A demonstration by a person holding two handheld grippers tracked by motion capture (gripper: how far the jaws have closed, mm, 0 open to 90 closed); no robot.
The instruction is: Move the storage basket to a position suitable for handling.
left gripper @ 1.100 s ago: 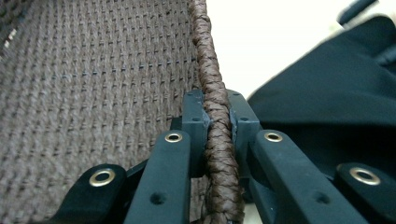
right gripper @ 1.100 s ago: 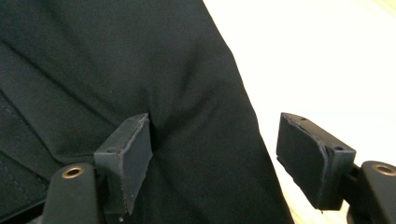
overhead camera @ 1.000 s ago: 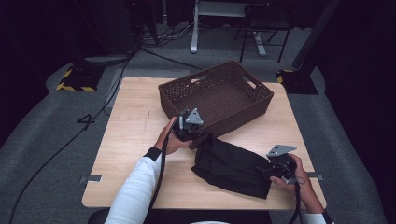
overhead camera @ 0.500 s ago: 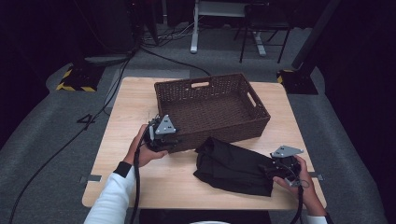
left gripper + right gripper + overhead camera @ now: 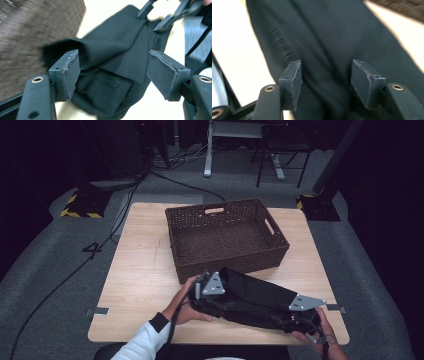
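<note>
A black cloth [image 5: 260, 297] lies folded along the table's near edge, in front of a brown wicker basket [image 5: 227, 237]. My left gripper [image 5: 224, 296] is at the cloth's left end. Its jaws have just been opening and stand open around a bunched fold of the cloth [image 5: 112, 75], pads clear of it. My right gripper [image 5: 284, 317] is at the cloth's right end. Its jaws have just been closing and still stand apart over the cloth [image 5: 332, 37], not pressing it. In the left gripper view my left gripper [image 5: 112, 60] faces the right gripper's jaw tips [image 5: 160, 13] across the cloth.
The wooden table [image 5: 140, 270] has bare room left of the basket and cloth. The basket holds nothing. Around the table is grey floor with a cable [image 5: 75, 265] at the left and stands [image 5: 220, 150] at the back.
The basket was turned square to the table, then my left gripper left it and swung right to the cloth's left end. The cloth now lies longer. The right gripper shifted slightly left.
</note>
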